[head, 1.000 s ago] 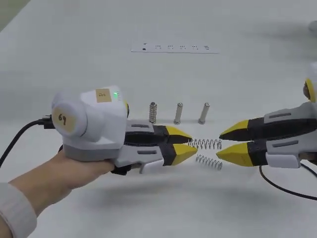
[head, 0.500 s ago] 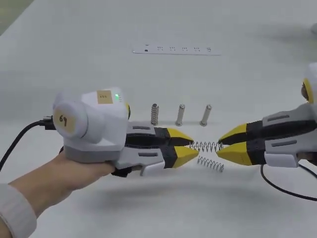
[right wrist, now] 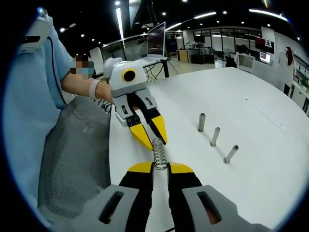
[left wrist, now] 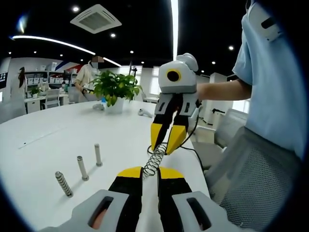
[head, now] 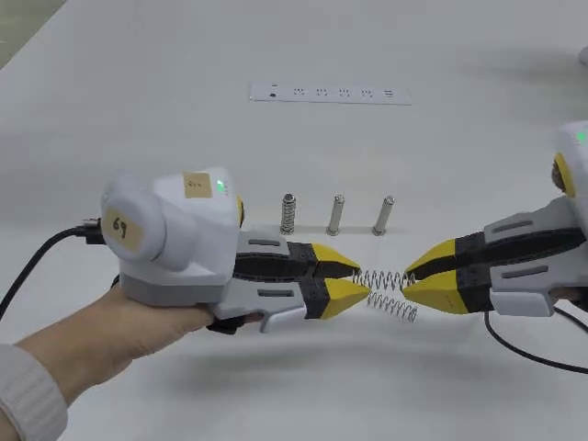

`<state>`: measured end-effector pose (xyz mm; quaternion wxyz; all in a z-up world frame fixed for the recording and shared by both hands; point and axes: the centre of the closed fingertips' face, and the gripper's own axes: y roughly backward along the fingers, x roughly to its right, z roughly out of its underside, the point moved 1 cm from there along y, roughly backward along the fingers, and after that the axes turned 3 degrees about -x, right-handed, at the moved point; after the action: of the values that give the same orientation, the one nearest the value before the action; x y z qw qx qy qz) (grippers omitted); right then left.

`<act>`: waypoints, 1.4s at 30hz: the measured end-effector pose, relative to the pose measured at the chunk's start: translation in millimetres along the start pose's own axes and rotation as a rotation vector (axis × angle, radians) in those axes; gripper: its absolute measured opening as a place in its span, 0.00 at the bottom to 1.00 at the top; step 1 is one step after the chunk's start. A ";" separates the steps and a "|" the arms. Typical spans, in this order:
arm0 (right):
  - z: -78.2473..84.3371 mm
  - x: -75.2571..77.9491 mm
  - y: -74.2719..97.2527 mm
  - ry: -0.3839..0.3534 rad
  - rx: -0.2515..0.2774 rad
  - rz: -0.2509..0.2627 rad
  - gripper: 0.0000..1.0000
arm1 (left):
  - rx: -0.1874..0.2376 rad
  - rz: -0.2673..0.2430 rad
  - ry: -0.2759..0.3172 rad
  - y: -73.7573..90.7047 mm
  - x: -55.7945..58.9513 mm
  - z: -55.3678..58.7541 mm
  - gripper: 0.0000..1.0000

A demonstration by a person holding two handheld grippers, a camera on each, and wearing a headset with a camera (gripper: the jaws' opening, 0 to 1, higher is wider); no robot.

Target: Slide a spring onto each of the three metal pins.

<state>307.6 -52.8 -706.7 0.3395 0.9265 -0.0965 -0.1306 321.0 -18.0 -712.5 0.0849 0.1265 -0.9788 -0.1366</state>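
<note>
Three metal pins stand in a row on the white table (head: 276, 386). The left pin (head: 288, 213) (left wrist: 63, 183) (right wrist: 201, 122) wears a spring. The middle pin (head: 335, 214) (left wrist: 82, 167) (right wrist: 215, 137) and the right pin (head: 383, 215) (left wrist: 98, 154) (right wrist: 230, 154) are bare. In front of them a spring (head: 384, 278) (left wrist: 154, 159) (right wrist: 158, 152) hangs level above the table. My left gripper (head: 356, 281) (left wrist: 149, 172) is shut on its left end, my right gripper (head: 412, 279) (right wrist: 160, 167) on its right end. A second spring (head: 393, 306) lies loose on the table just below.
A white power strip (head: 331, 93) lies at the far side of the table. A black cable (head: 528, 354) trails from the right gripper, another (head: 37, 257) from the left. A potted plant (left wrist: 115, 87) stands further along the table.
My right gripper has moved in to the left and shut on the spring's right end. The left gripper still holds the left end.
</note>
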 end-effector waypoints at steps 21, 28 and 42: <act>-4.3 -8.1 -13.7 0.119 -0.217 -0.086 0.07 | -0.117 0.015 -0.105 1.2 5.6 21.6 0.03; -10.9 -9.7 -18.9 0.174 -0.264 -0.107 0.07 | -0.160 0.024 -0.144 -0.6 7.2 28.7 0.03; -18.3 -12.1 -25.3 0.250 -0.322 -0.132 0.07 | -0.189 0.028 -0.154 -2.8 8.5 34.9 0.02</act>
<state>304.0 -19.5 -707.7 0.4831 0.8736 0.0293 -0.0504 306.6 -14.4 -745.3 0.0231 0.0937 -0.9668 -0.2365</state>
